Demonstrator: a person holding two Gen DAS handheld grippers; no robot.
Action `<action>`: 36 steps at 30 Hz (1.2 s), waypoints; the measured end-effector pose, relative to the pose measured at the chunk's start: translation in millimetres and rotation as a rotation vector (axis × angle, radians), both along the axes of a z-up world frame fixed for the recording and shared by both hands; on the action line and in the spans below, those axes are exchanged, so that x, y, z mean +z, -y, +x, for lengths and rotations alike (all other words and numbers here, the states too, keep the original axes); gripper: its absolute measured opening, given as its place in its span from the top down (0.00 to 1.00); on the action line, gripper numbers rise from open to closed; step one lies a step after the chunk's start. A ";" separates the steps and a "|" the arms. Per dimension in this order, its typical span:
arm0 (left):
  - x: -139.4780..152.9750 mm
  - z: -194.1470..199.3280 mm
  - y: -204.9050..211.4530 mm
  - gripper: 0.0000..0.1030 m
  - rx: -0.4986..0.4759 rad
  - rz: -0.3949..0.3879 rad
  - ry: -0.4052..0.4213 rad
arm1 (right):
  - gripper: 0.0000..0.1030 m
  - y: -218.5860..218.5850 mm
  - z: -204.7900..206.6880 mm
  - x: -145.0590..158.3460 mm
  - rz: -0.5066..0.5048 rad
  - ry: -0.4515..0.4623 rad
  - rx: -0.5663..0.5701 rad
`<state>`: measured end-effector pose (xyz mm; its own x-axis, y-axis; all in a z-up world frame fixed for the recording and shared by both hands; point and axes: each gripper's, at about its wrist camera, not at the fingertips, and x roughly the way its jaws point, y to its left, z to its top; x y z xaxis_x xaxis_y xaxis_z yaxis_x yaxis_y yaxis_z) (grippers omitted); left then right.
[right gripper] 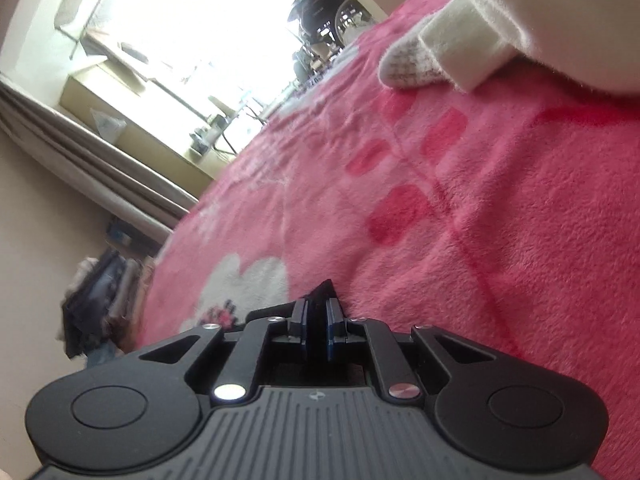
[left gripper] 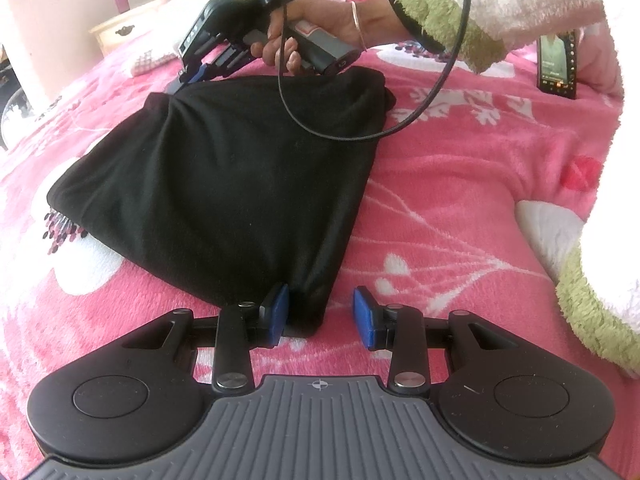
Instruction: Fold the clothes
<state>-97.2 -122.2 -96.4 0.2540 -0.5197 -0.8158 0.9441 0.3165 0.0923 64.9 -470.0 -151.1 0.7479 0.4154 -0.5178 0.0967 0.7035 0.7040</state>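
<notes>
The left gripper (left gripper: pixel 321 314) sits low over the bed with its two blue pads (left gripper: pixel 280 312) spread apart; the near corner of the black cloth (left gripper: pixel 216 184) lies between them, right by the left pad, and the right pad is clear of it, so nothing is pinched; the black cloth lies folded on the pink blanket (left gripper: pixel 460 208), a soft dark shape with a smooth top and small wrinkles at the far end.

The right gripper (right gripper: pixel 316 320) has its blue pads nearly pressed together, pinching a small point of the black cloth that sticks up between them; in the left wrist view this gripper (left gripper: pixel 188 76) is at the far corner of the cloth, tilted down, and a hand (left gripper: pixel 316 36) is wrapped around its handle; the wrist has a thin bangle (left gripper: pixel 357 26), and the sleeve (left gripper: pixel 500 8) is fluffy, pale pink with a green cuff; a black cable (left gripper: pixel 440 80) loops down from the gripper and across the cloth.

The blanket is fuzzy and pink with white flowers and red marks; a phone (left gripper: pixel 558 66) lies on it at the far right; past the bed there is a small pale cabinet (left gripper: pixel 120 32), a very bright window (right gripper: pixel 192 32) and grey curtains (right gripper: pixel 80 160).
</notes>
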 end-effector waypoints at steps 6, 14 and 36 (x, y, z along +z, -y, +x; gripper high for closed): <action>-0.3 -0.5 0.4 0.66 0.003 0.005 0.007 | 0.71 7.2 -4.0 16.9 0.024 0.020 -0.043; 0.7 0.6 -0.4 0.66 0.006 0.008 0.004 | 0.78 -1.6 -49.5 68.5 -0.115 0.131 -0.013; -1.5 -2.3 -3.2 0.65 0.018 0.000 0.019 | 0.88 -152.0 -18.1 86.1 -0.668 0.095 0.409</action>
<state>-99.4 -119.0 -97.9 0.2785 -0.5149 -0.8108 0.9363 0.3335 0.1098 46.8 -318.0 -65.0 0.6563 0.2904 -0.6963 -0.3005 0.9472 0.1118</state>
